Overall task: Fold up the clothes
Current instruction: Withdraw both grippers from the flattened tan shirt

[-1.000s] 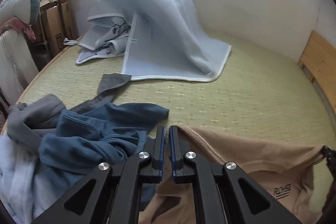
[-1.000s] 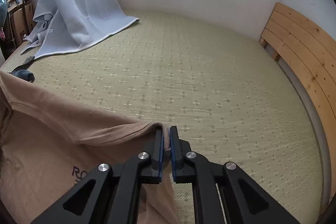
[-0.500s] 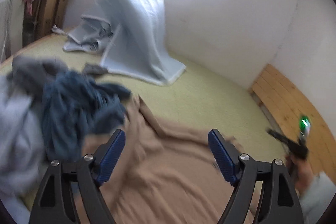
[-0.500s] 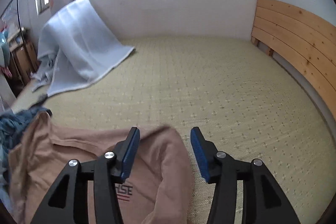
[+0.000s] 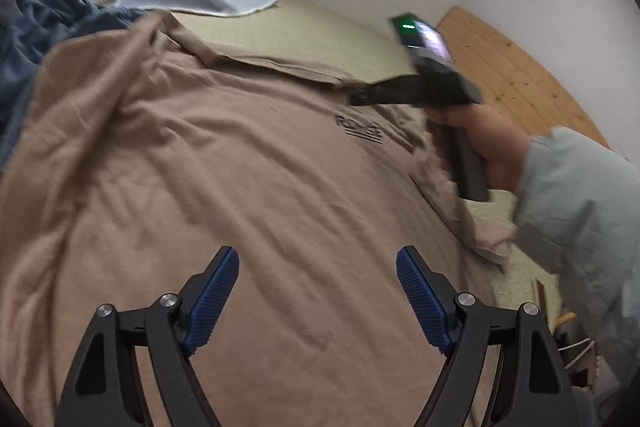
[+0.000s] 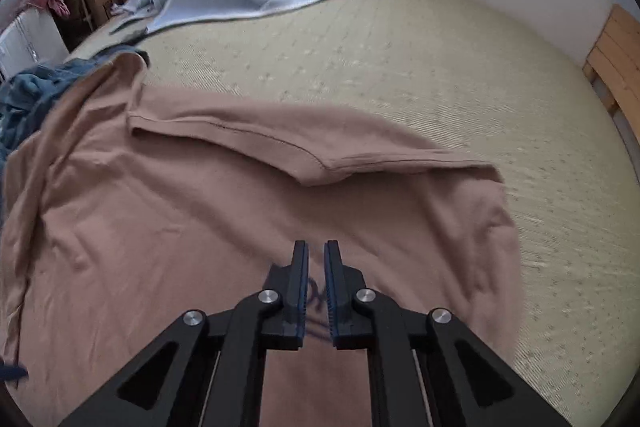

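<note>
Both my tongs have let go of the tan shirt (image 5: 240, 163), now spread on the mat (image 6: 400, 59). My left tongs (image 5: 318, 291) stand wide, empty. My right tongs (image 6: 316, 287) are closing on nothing. Spreading is done; folding can start.

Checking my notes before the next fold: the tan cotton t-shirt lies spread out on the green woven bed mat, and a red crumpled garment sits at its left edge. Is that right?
Not quite: the crumpled garment at the left edge of the tan cotton t-shirt is blue, not red, as the left wrist view shows. The t-shirt does lie spread out on the green woven bed mat.
</note>
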{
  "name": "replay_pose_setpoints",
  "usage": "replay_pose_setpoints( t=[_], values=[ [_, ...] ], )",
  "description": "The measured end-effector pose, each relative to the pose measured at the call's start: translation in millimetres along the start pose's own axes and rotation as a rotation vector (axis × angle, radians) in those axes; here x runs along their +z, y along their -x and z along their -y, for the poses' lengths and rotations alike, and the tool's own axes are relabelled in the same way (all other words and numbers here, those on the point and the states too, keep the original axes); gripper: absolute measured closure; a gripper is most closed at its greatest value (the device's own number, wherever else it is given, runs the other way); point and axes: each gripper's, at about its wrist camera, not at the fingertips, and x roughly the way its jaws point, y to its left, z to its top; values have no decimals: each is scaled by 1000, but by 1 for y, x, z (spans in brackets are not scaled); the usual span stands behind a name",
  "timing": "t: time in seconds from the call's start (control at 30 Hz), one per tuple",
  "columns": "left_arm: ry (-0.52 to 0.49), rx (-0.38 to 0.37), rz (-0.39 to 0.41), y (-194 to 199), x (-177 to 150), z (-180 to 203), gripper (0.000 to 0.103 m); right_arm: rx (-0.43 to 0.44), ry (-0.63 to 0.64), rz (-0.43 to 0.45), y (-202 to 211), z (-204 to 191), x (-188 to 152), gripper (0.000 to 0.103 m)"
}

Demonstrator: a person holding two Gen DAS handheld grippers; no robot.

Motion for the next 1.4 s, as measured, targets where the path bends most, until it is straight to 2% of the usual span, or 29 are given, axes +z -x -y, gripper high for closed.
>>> replay_pose_setpoints(
  t=[0.2,0.3,0.33,0.43,0.47,0.53,0.57,0.63,0.77,0.83,1.03,1.17,1.23,1.33,1.37,1.4],
  values=[
    [-33,99,-46,-18,-19,-6,19,-35,25,-25,-39,-10,19,96],
    [-9,111,-59,-18,-19,-12,19,-59,18,-12,-51,-7,45,96],
    [-3,111,-51,-16,-18,-12,19,-114,15,-8,-55,-3,62,97],
    [19,98,-21,-8,-11,-16,19,-208,-108,192,-19,16,98,96],
    [26,92,-18,-7,-10,-18,19,-199,-149,254,-2,20,103,96],
    [38,77,-9,-3,-8,-18,19,-195,-160,336,23,18,109,94],
    [41,74,-4,-2,-6,-19,19,-203,-136,336,27,15,110,94],
    [37,73,4,0,-4,-18,19,-186,-102,289,26,7,106,93],
    [18,94,6,0,-6,-17,19,-47,-43,114,-2,-22,91,93],
    [23,106,2,2,-8,-20,19,50,11,6,-26,-49,84,93],
    [74,147,-46,-3,-18,-37,19,187,93,-99,-67,-127,87,93],
    [13,172,-97,-11,-27,-36,19,214,61,-71,-76,-145,109,93],
    [28,153,-96,-9,-25,-40,19,168,36,-58,-82,-146,123,93],
    [72,146,-89,-5,-22,-51,19,133,-43,64,-71,-141,150,93],
    [86,145,-88,-5,-22,-55,19,145,-92,155,-56,-137,157,93],
    [99,138,-83,-3,-21,-58,19,133,-108,205,-44,-135,158,93]
  ],
)
